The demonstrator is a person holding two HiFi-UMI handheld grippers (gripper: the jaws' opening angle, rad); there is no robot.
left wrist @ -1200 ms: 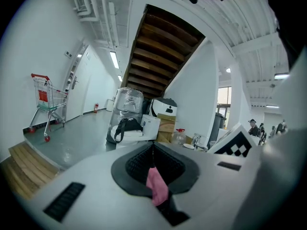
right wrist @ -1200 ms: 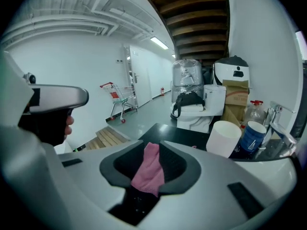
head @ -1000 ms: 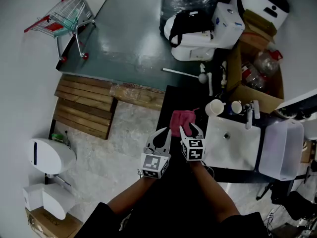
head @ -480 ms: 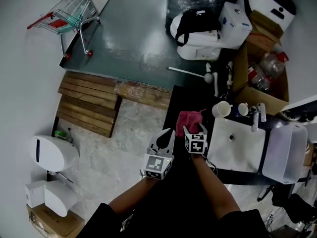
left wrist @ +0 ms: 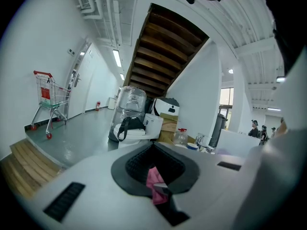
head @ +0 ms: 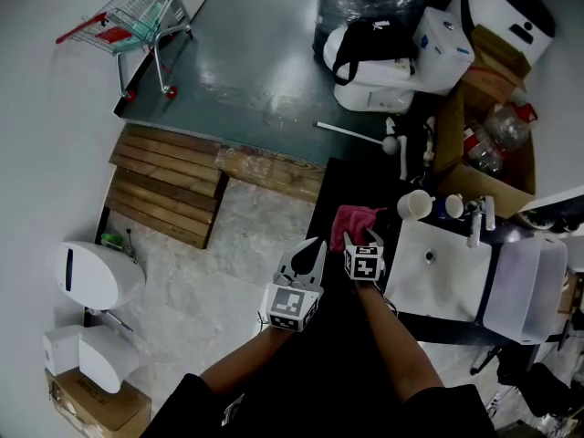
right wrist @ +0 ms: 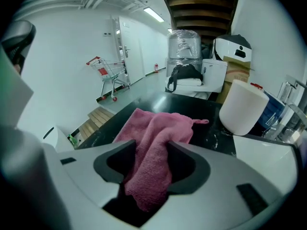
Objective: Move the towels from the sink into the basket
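Now the right claw's (head: 359,240) jaws have just been closing and pinch a raised fold of the pink towel (right wrist: 158,123) on the counter (head: 330,190) beneath, likely to lift it. The left claw (head: 315,245), jaws together and empty, idles alongside.

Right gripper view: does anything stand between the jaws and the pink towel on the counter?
Nothing visible does. The right gripper has jaws that have just been closing, and a raised fold of the pink towel sits directly between them, touching both. The white cup stands apart from the towel, behind and to the right.
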